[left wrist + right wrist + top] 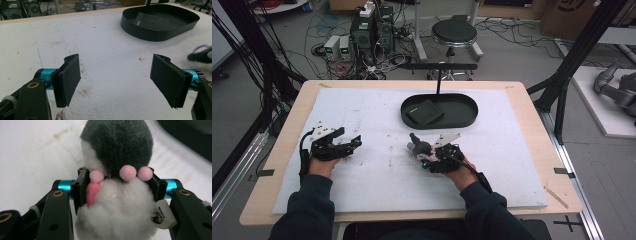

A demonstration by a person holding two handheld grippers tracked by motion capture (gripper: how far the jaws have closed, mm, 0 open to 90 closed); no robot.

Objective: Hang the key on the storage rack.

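the right tongs (117, 187) are closed on a plush toy (117, 180), their two black pads pressing into its soft body from either side; the toy has a dark grey fluffy head, a white fluffy belly, three small pink pompoms across the middle and a pink strip down one side, and a small white tag (162, 217) hangs beside one pad. in the high view the right tongs (426, 149) sit just above the white mat (362, 115) near the middle of the counter (532, 125), with the plush toy (419, 146) pointing away from the person and to the left, its grey head outermost. the left tongs (117, 82) stand wide apart with nothing between the pads, bare mat showing in the gap; in the high view the left tongs (353, 141) rest low over the mat at the left side, well apart from the toy. farther out, toward the far edge of the mat, lies a black oval tray (462, 120) with a low wall, and inside it a flat dark square pad (425, 112) lies toward the left end. a thin black stand (438, 75) rises behind the tray. beyond the counter the floor carries a round black stool (454, 33), computer cases (372, 30) and loose cables
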